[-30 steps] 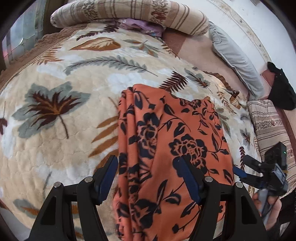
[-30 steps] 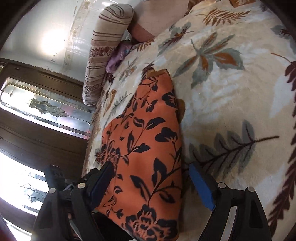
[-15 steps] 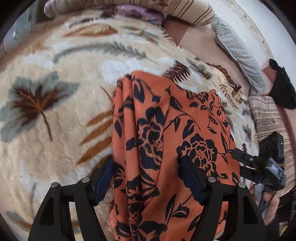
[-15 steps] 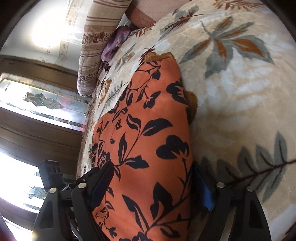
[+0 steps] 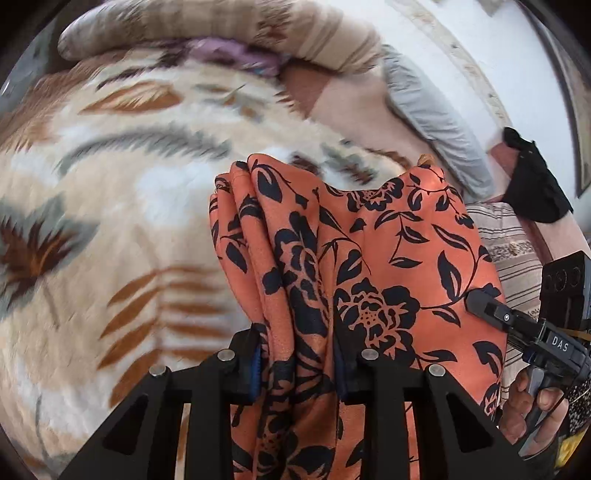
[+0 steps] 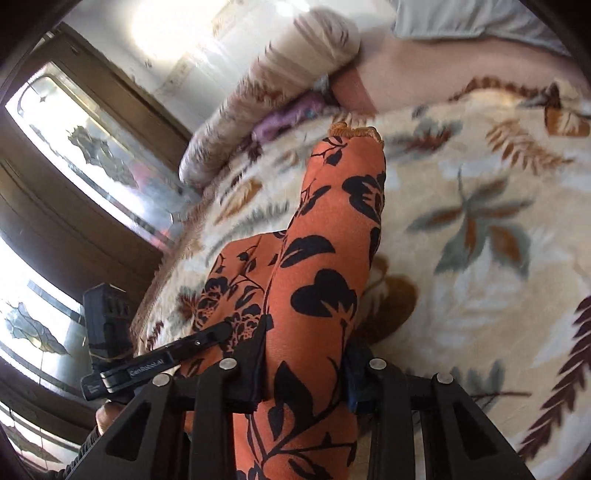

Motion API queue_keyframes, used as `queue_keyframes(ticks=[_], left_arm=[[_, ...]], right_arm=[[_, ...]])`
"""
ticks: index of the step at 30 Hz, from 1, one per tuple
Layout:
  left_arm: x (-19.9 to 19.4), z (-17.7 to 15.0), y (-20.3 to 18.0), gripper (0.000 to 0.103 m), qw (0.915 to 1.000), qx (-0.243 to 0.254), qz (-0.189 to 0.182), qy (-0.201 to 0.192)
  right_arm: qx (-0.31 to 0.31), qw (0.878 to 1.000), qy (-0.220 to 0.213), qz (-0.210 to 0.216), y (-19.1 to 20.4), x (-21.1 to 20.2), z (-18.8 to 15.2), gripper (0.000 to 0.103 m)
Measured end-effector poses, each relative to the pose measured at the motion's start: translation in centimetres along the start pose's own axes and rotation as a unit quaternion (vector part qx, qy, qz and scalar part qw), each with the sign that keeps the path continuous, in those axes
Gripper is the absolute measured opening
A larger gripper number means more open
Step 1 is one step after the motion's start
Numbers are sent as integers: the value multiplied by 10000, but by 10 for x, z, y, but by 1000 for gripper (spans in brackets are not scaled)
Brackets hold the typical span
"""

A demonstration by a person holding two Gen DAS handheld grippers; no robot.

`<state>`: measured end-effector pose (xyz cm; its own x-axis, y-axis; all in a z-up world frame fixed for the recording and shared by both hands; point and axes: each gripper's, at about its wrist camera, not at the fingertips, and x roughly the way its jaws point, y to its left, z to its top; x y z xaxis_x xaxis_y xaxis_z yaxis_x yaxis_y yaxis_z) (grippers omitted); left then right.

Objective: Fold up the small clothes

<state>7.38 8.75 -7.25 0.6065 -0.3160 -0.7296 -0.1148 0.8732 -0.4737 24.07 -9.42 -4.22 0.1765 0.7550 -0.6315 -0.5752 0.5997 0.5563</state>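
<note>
Left gripper (image 5: pixel 297 363): jaws closing, pads pressed on a bunched fold of the orange floral garment (image 5: pixel 369 258) between them.
Right gripper (image 6: pixel 306 373): jaws closing on the garment's other edge, cloth pinched between the pads.
Garment: hangs stretched between the two grippers, far end drooping ahead of the fingers onto the leaf-print blanket (image 5: pixel 110 184).
Beside the left fingers: the other gripper's tip touches the cloth on the right, a hand (image 5: pixel 532 406) on its handle.
Beyond the fingers: striped bolster (image 5: pixel 221 26), purple cloth (image 5: pixel 236 55) tucked under it, grey pillow (image 5: pixel 436 122), black cloth (image 5: pixel 535 184).
Left of the right fingers: glass-panelled wooden door (image 6: pixel 74 147).
In the way: nothing between fingers and cloth.
</note>
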Motion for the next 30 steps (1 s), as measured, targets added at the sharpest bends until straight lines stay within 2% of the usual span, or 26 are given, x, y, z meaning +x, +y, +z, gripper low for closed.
queue_keyframes(ticks=[4,7,9,10,11,12,13,17,19,20,23,25,26,28,30], left_arm=[[32,28,-52,31,9990,395,-227,34],[74,30,-78,35,9977,614,10,297],[109,21,-83,40,9940,703,411,735],[123,15,-81,46,9913,726,655,877],[123,11,-79,57,9925,689,662,762],[118,9,-78,61,9929,677,704,685],[111,9,-79,61,9927,712,731,642],[71,6,-83,60,9901,991,934,346],[56,2,-87,60,9902,1052,896,206],[52,-2,-88,61,9900,1090,877,193],[64,-9,-84,61,9882,1129,964,366],[78,-18,-80,61,9865,1102,1050,607],[81,-21,-79,61,9871,1062,1000,663],[81,-23,-79,61,9874,1058,1022,589],[82,-22,-80,62,9867,1101,1050,574]], right_arm=[[346,9985,-388,-157,-47,-39,17,34],[756,9960,-398,-279,-92,-42,17,34],[1291,9906,-91,-439,-133,-27,8,39],[1486,9865,14,-689,-148,-20,1,42],[1542,9841,150,-870,-158,-13,-6,52],[1525,9834,173,-969,-164,-11,-14,60],[1492,9838,45,-992,-164,-16,-17,63],[1162,9815,-572,-1407,-140,-47,-12,64],[1072,9837,-853,-1168,-123,-61,-6,64],[964,9864,-922,-964,-112,-65,-4,67],[846,9933,-610,-491,-107,-53,-9,72],[1145,9911,-112,-676,-126,-26,-15,71],[1283,9891,-61,-721,-133,-20,-17,69],[1334,9885,-248,-671,-129,-30,-11,71],[941,9913,-424,-819,-113,-39,1,71]])
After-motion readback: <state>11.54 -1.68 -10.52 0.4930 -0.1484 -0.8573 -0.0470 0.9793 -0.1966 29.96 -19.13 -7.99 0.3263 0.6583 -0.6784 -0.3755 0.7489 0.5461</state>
